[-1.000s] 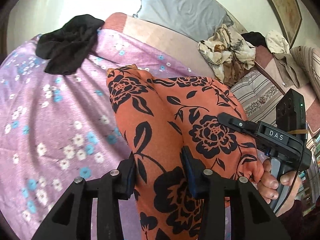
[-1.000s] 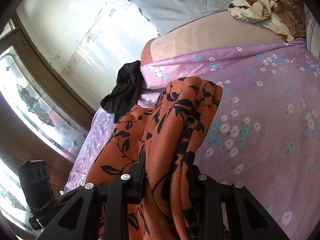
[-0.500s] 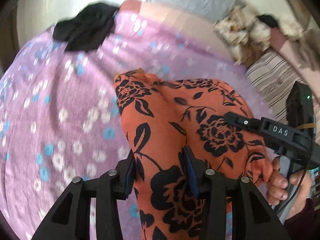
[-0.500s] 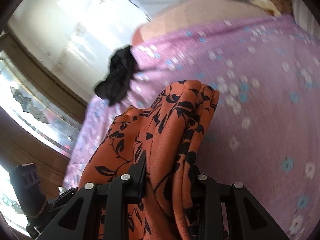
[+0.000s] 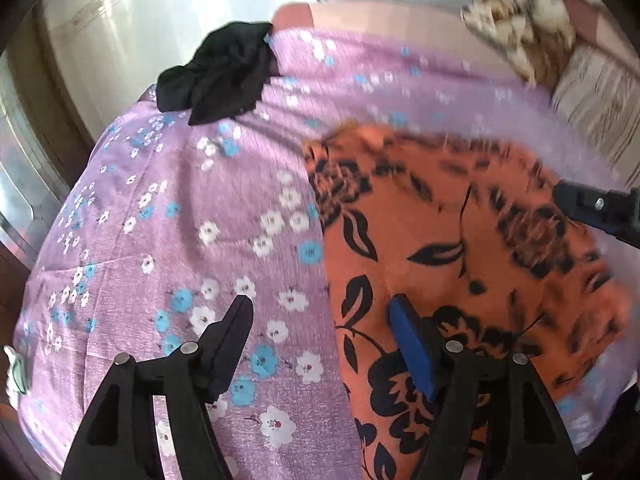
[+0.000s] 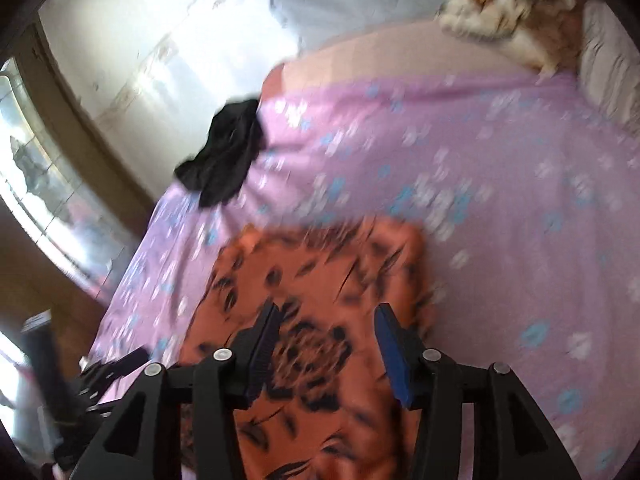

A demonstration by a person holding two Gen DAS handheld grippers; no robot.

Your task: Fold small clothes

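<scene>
our left gripper (image 5: 320, 332) and right gripper (image 6: 326, 334), jaws just parted and gripping nothing, hover over the orange garment (image 5: 460, 264), its length running toward the black cloth (image 5: 220, 76)

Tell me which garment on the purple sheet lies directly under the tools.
The orange garment with black flowers, spread flat beneath the left tool and the right tool. The black garment sits crumpled at the sheet's far edge.

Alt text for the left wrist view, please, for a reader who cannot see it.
The left gripper is open over the near left edge of an orange garment with black flowers, lying on a purple floral bedsheet. A crumpled black garment sits at the sheet's far edge.
</scene>
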